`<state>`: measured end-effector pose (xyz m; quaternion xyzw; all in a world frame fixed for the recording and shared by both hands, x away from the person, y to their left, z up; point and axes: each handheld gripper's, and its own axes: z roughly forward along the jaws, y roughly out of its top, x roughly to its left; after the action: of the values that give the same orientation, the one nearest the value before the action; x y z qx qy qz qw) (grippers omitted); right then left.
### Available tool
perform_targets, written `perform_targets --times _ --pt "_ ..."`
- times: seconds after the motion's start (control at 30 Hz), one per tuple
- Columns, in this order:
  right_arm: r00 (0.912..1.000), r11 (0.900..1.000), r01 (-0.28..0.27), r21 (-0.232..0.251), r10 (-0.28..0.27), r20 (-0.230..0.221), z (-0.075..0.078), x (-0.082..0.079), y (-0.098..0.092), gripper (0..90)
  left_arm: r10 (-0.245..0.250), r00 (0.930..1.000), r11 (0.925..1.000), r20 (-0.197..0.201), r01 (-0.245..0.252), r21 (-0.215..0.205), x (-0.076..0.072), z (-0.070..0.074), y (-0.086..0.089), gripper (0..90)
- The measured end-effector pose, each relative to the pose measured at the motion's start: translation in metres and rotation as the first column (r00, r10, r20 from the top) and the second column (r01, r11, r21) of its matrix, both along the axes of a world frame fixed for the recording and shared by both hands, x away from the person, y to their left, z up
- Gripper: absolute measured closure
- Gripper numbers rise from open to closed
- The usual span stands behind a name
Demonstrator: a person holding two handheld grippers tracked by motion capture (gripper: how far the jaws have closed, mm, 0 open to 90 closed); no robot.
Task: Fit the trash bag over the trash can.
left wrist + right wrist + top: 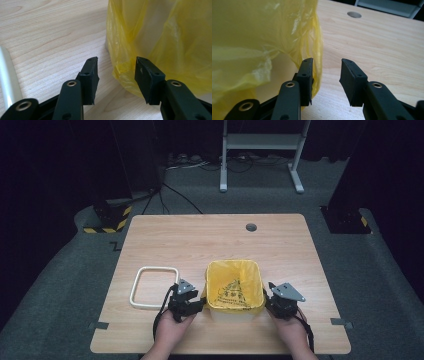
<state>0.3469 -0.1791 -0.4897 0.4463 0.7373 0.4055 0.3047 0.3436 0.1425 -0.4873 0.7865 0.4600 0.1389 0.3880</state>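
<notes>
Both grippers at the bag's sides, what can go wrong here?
Judging by the frames:
1. Both sets of jaws stand open; the left gripper and right gripper could close on loose folds of the bag and tear the film.
2. Uneven pulls might tip the bin.

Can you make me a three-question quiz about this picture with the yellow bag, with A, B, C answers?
1. Where is the white rounded-square plastic ring lying?
A. On the wooden table, left of the bin
B. Inside the bin
C. On the floor

2. What colour is the thin plastic bag lining the small white bin?
A. Blue
B. Yellow
C. Green

3. How are the jaws of the left gripper?
A. Clamped on the ring
C. Shut tight on nothing
B. Apart, with nothing pressed between them

Answers: 1 A, the ring lies flat on the tabletop beside the bin. 2 B, the bag is bright yellow. 3 B, table and bag edge show in the gap.
</notes>
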Motion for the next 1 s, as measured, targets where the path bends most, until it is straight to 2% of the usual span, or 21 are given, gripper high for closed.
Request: perform_targets --times 0.13,0.37,0.47,0.53,0.57,0.63,0.67,0.77,0.83,0.9,1.0 --pt "0.9996 1.000 0.008 0.001 -0.008 -0.027 -0.003 0.002 -0.001 60.6 -0.013 0.9999 0.9994 -0.011 0.013 0.033 0.001 -0.004 -0.003 53.5" --pt "0.9998 1.000 -0.014 0.004 0.014 0.013 0.005 -0.006 0.004 60.6 -0.036 0.9989 0.9950 -0.031 0.039 0.092 0.003 -0.013 -0.008 53.9" --pt "0.9998 1.000 -0.009 -0.019 0.009 -0.020 -0.002 -0.003 0.005 61.1 -0.040 0.9989 0.9934 -0.025 0.042 0.107 0.003 -0.012 -0.009 53.8" --pt "0.9977 1.000 -0.006 -0.024 0.004 -0.068 -0.011 0.003 0.004 60.1 -0.045 0.9985 0.9965 -0.032 0.047 0.069 0.001 -0.009 -0.009 52.8" --pt "0.9969 0.999 0.001 -0.040 -0.004 -0.079 -0.015 0.005 0.004 59.9 -0.050 0.9984 0.9967 -0.026 0.051 0.062 0.000 -0.008 -0.008 51.9" --pt "0.9952 0.999 0.009 -0.051 -0.014 -0.097 -0.021 0.008 0.003 60.0 -0.068 0.9976 0.9959 -0.012 0.069 0.058 -0.003 -0.006 -0.010 50.6" --pt "0.9943 0.999 0.016 -0.050 -0.021 -0.105 -0.021 0.009 0.003 60.0 -0.076 0.9971 0.9943 -0.006 0.077 0.074 -0.003 -0.006 -0.012 50.5" --pt "0.9944 0.998 0.025 -0.050 -0.030 -0.101 -0.020 0.009 0.001 59.9 -0.079 0.9967 0.9925 -0.015 0.081 0.092 0.000 -0.011 -0.015 52.0" --pt "0.9951 0.999 0.028 -0.045 -0.032 -0.093 -0.016 0.007 0.000 59.6 -0.084 0.9964 0.9889 -0.012 0.085 0.122 0.003 -0.013 -0.017 52.0" --pt "0.9966 0.999 0.034 -0.019 -0.036 -0.074 -0.010 0.004 -0.004 59.5 -0.082 0.9966 0.9854 -0.013 0.083 0.149 0.008 -0.017 -0.020 52.0" --pt "0.9981 0.999 0.036 0.003 -0.036 -0.049 -0.001 -0.001 -0.010 58.4 -0.080 0.9967 0.9859 -0.008 0.081 0.146 0.015 -0.018 -0.022 50.5"
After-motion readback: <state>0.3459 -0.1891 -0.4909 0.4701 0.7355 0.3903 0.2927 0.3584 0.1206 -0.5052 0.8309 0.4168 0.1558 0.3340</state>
